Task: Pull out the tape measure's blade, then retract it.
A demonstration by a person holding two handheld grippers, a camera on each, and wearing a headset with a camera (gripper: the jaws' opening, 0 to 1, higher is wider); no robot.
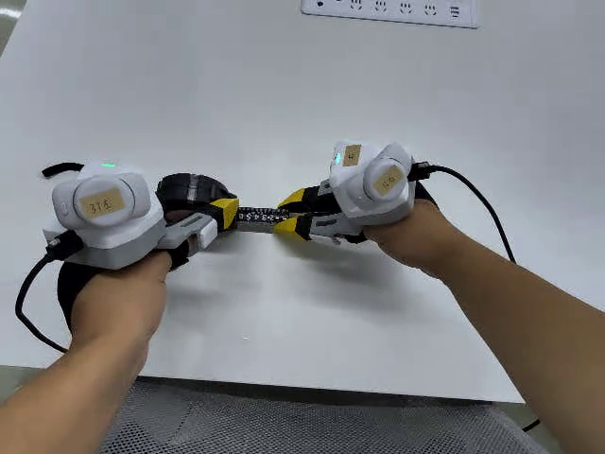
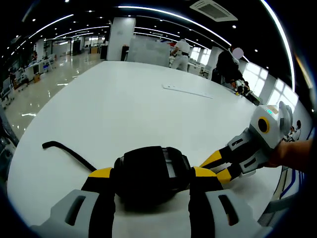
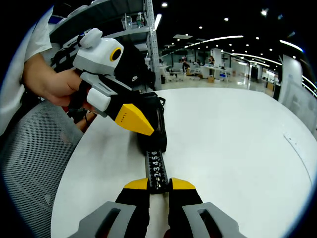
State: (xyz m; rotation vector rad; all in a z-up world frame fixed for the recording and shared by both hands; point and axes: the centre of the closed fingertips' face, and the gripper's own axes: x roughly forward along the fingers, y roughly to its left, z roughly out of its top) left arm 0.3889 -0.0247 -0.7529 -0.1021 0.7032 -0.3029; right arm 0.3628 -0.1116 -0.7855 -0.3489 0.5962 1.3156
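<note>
Yellow tips of the left gripper (image 2: pixel 152 173) are clenched on the black tape measure (image 1: pixel 189 189), whose round case sits between its two jaws. Facing it, the right gripper (image 3: pixel 159 184) pinches the end of the blade (image 3: pixel 156 166) between its own yellow tips. A short piece of the blade is out; it runs straight ahead from the right gripper to the case, and the printed numbers on it can be read. The tips of both grippers are near each other, with only this piece of blade between them. Whether the case touches the white table (image 1: pixel 284 85) under it, I cannot tell. To the left of the left gripper a black cable (image 2: pixel 69 153) lies on the table. Well beyond both grippers, a white power strip (image 1: pixel 389 9) lies at the far edge.
</note>
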